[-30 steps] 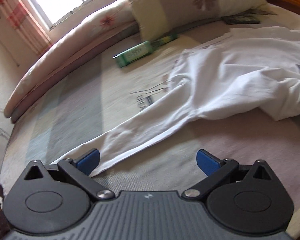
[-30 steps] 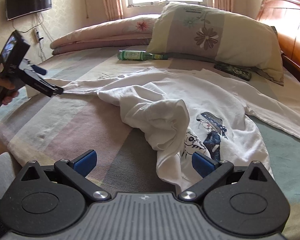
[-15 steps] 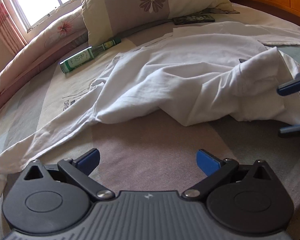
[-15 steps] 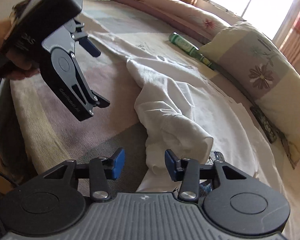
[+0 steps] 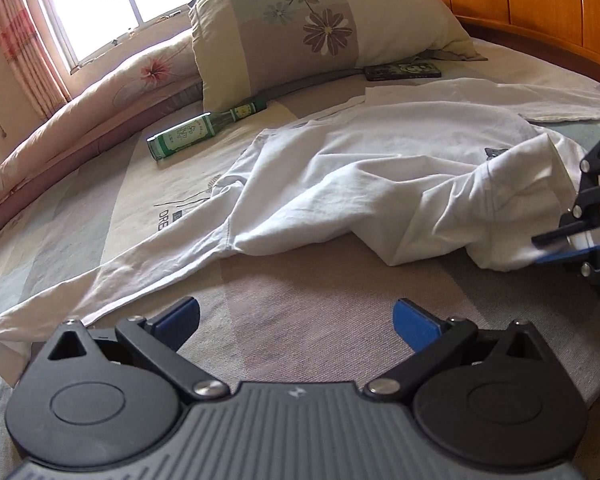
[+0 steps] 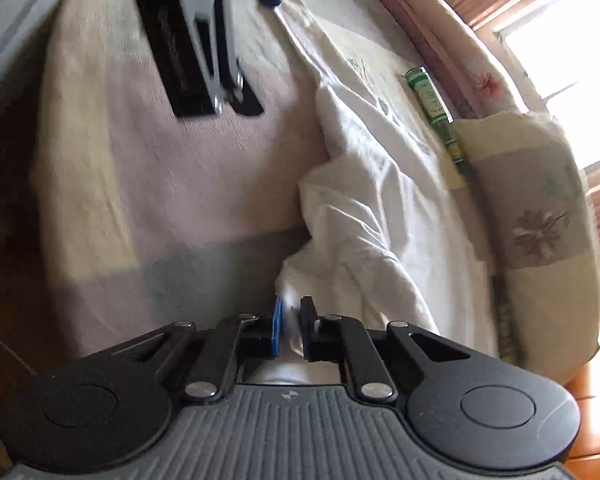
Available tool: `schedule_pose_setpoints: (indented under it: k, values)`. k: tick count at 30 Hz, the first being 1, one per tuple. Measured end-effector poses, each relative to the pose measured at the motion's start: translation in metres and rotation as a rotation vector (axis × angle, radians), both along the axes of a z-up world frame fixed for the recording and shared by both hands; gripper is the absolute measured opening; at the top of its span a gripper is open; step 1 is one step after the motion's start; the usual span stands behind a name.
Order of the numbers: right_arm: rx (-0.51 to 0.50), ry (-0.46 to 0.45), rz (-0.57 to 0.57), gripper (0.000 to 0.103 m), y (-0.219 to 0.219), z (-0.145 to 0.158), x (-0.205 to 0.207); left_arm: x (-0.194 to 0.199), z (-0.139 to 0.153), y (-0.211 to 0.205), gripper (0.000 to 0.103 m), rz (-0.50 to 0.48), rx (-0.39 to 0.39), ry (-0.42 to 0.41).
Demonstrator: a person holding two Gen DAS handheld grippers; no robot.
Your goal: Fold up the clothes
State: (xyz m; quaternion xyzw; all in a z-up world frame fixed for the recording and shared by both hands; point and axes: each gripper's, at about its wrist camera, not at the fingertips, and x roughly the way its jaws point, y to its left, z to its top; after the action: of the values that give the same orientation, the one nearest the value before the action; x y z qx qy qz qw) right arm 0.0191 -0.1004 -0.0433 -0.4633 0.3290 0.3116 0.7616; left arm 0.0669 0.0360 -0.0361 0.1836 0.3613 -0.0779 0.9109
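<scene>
Nearest, the right gripper [image 6: 289, 330] is closing on a bunched fold of the white shirt [image 5: 380, 184] (frame's right edge); the left gripper [image 5: 296, 318] gapes empty over bedspread [image 5: 308, 320]. Farther up-left lie a green bottle [image 5: 196, 132] and pillow [image 5: 320, 28].

Pillow [image 5: 320, 28]: "DREAMCITY"; bedsheet [image 5: 140, 184]: "DRE…", cut off.

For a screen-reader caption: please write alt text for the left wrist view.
A crumpled white cotton long-sleeved shirt lies on a striped bed; the right claw is closing on its bunched hem. The open left claw hovers nearby.
</scene>
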Motion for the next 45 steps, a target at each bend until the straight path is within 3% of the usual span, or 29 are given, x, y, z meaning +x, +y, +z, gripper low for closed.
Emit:
schedule_pose_setpoints:
  k: [8, 14, 17, 21, 25, 27, 29, 35, 37, 38, 42, 45]
  values:
    - [0.303, 0.251, -0.001, 0.002, 0.027, 0.036, -0.009, -0.020, 0.020, 0.034, 0.103, 0.038, 0.010, -0.022]
    - [0.485, 0.412, 0.061, 0.002, 0.054, 0.053, -0.025, -0.032, 0.040, 0.061, 0.103, 0.109, 0.008, -0.072]
    - [0.408, 0.280, 0.080, 0.004, 0.063, 0.050, -0.031, -0.036, 0.043, 0.068, 0.103, 0.132, -0.004, -0.072]
    - [0.241, 0.139, 0.011, 0.021, 0.049, 0.028, -0.025, -0.039, 0.037, 0.065, 0.102, 0.102, -0.006, -0.034]
    - [0.156, 0.155, -0.051, 0.027, 0.024, 0.010, -0.015, -0.038, 0.028, 0.042, 0.102, -0.037, -0.048, 0.040]
    - [0.139, 0.165, -0.070, 0.040, 0.017, 0.004, -0.013, -0.038, 0.022, 0.029, 0.102, -0.116, -0.080, 0.076]
    - [0.122, 0.154, -0.067, 0.042, 0.015, -0.001, -0.016, -0.040, 0.019, 0.017, 0.102, -0.154, -0.097, 0.091]
    - [0.054, 0.099, -0.051, 0.041, 0.015, -0.020, -0.011, -0.047, 0.022, 0.001, 0.102, -0.208, -0.117, 0.090]
    - [0.064, 0.107, -0.053, 0.023, 0.014, -0.020, -0.009, -0.050, 0.025, 0.002, 0.102, -0.209, -0.123, 0.083]
    - [0.074, 0.113, -0.058, 0.005, 0.014, -0.018, -0.009, -0.051, 0.027, 0.004, 0.102, -0.204, -0.126, 0.080]
    - [0.225, 0.199, -0.063, 0.004, 0.014, 0.006, -0.013, -0.055, 0.037, 0.023, 0.102, -0.182, -0.145, 0.063]
    - [0.362, 0.299, -0.056, 0.004, 0.019, 0.030, -0.016, -0.057, 0.045, 0.038, 0.102, -0.156, -0.116, 0.034]
